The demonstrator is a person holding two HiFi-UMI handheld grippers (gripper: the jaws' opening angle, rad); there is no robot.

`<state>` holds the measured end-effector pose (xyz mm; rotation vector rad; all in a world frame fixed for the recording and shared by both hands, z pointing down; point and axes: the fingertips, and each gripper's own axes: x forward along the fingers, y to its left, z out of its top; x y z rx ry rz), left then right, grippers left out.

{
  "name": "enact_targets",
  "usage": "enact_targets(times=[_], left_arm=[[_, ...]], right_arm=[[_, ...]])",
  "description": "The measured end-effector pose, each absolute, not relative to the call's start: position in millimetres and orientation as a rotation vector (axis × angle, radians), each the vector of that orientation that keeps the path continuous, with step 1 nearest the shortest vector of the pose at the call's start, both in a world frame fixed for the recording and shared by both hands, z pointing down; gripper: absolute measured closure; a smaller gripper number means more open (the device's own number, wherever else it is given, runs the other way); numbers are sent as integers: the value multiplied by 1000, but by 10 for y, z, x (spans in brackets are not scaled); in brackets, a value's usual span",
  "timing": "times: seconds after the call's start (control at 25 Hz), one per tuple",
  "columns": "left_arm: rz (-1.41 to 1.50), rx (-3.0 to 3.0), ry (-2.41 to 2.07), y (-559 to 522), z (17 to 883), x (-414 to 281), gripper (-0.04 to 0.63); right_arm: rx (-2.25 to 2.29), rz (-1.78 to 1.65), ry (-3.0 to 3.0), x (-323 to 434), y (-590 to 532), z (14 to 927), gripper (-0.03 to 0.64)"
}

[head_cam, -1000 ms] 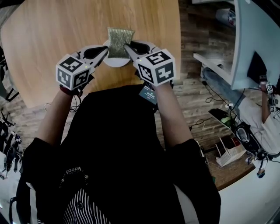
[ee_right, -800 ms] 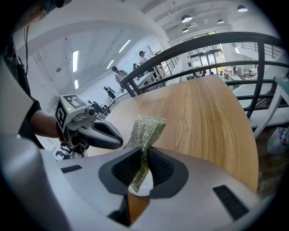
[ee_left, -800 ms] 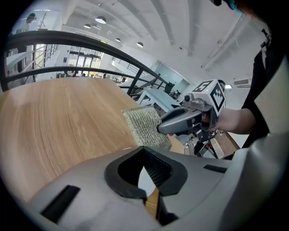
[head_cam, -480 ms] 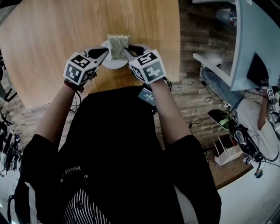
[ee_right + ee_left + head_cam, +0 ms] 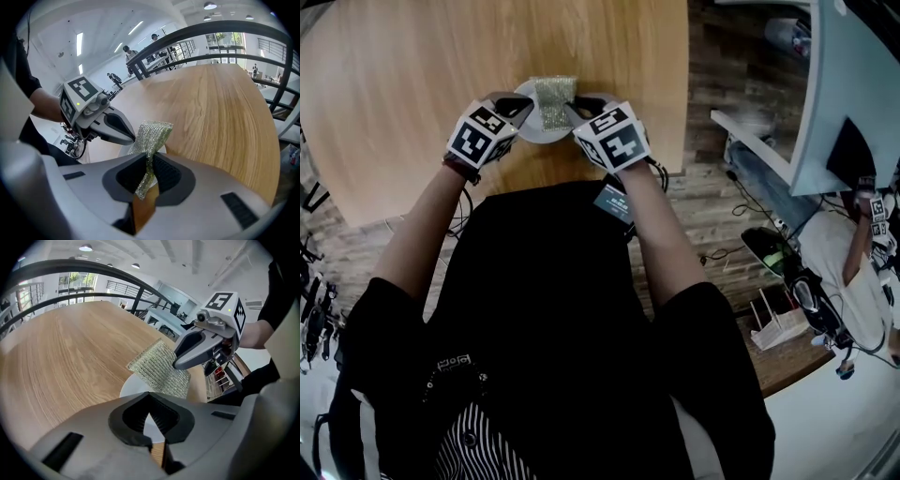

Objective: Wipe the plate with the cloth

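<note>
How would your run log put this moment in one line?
left gripper: shut on white plate rim | right gripper: shut on mesh cloth | mesh cloth: over white plate

Table (image 5: 403, 84): pale wood on my feed
Floor (image 5: 712, 202): dark planks
Cables (image 5: 759, 202): I see them on the floor
Railing (image 5: 93, 264): black, curved

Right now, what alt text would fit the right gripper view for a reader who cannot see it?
The right gripper is shut on a shiny mesh cloth, which stands up over the edge of a white plate, with a wooden table beyond. The left gripper reaches in from the left, its tip beside the cloth.
</note>
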<state>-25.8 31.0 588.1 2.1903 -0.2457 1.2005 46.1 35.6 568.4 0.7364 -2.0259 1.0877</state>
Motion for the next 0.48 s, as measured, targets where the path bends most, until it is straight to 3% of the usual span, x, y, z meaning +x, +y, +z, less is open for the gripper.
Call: enact_targets(times=[0.48], left_arm=[[1399, 2241, -172, 425, 6173, -320, 601]], right_arm=[[655, 1028, -2011, 382, 421, 5849, 578]])
